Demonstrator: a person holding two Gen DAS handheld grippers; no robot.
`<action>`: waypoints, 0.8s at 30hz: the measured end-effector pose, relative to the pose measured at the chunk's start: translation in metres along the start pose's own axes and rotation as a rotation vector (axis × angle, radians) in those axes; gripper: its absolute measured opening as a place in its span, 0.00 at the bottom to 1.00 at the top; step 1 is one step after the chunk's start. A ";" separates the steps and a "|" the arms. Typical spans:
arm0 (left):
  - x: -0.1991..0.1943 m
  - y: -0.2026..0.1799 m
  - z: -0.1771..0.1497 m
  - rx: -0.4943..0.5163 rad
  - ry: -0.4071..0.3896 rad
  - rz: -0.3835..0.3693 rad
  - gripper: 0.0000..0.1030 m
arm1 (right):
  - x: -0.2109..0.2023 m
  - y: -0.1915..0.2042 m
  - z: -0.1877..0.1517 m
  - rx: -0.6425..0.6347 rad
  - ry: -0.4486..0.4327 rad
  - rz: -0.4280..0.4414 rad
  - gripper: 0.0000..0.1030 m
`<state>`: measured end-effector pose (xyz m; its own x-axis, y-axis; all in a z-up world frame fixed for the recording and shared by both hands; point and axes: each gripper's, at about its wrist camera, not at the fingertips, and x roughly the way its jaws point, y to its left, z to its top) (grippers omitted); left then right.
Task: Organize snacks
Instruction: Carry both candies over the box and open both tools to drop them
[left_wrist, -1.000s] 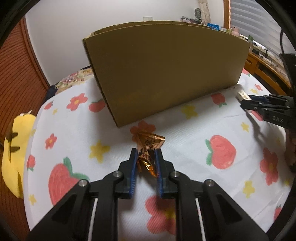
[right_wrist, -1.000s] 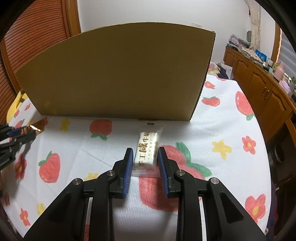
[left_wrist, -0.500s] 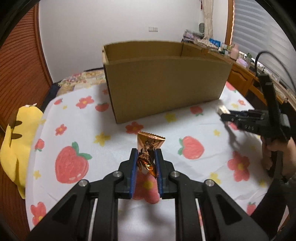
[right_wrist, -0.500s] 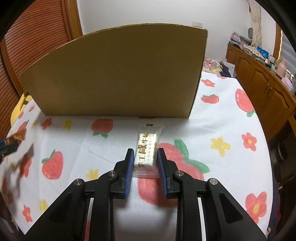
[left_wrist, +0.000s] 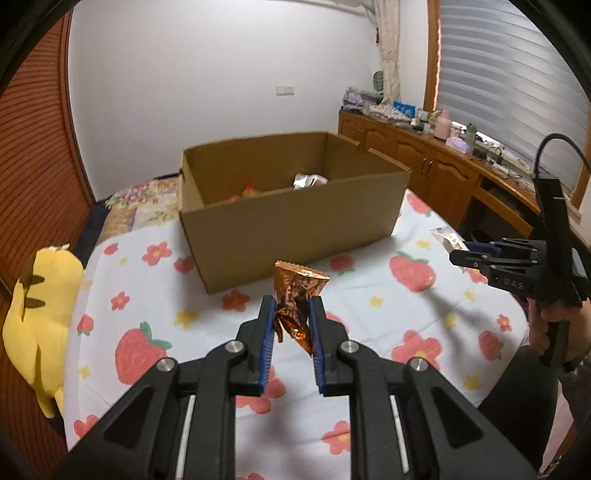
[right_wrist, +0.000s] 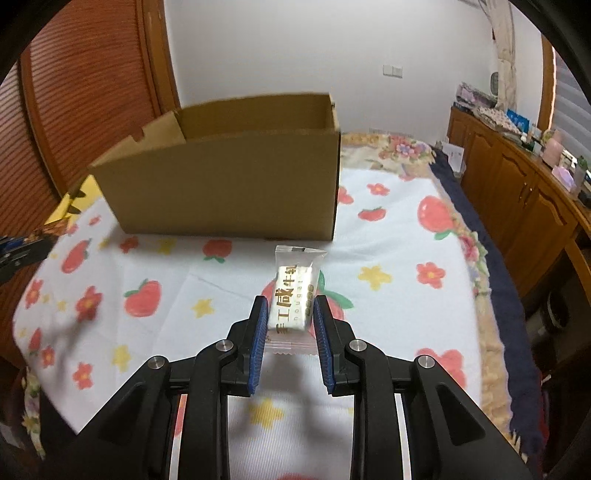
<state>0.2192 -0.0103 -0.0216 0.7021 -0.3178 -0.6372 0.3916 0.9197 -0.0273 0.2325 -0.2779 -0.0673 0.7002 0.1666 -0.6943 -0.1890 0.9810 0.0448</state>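
The left gripper (left_wrist: 292, 314) pinches a crinkled copper-foil snack packet (left_wrist: 298, 295) by its lower half, and the right gripper (right_wrist: 289, 315) clamps a white wrapped nougat bar (right_wrist: 293, 295); both hang above the strawberry-print cloth (left_wrist: 369, 295), short of the open brown cardboard box (left_wrist: 295, 229); the slick foil could slip free, or either snack could clip the box's near wall if carried in too low.

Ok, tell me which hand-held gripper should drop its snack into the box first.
Left, probably. The left hand-held gripper, holding the orange snack, already sees over the cardboard box rim. The right hand-held gripper, holding the nougat, mostly faces the wall.
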 end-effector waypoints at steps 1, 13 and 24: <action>-0.004 -0.002 0.002 0.003 -0.011 -0.002 0.15 | -0.009 0.001 0.001 -0.005 -0.012 0.000 0.22; -0.030 -0.006 0.028 0.010 -0.094 -0.003 0.15 | -0.074 0.040 0.042 -0.105 -0.144 0.062 0.23; -0.024 0.005 0.059 0.009 -0.139 0.010 0.15 | -0.090 0.066 0.073 -0.150 -0.218 0.126 0.23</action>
<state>0.2392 -0.0116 0.0392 0.7814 -0.3380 -0.5246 0.3891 0.9211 -0.0139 0.2076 -0.2204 0.0508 0.7935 0.3193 -0.5181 -0.3717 0.9284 0.0029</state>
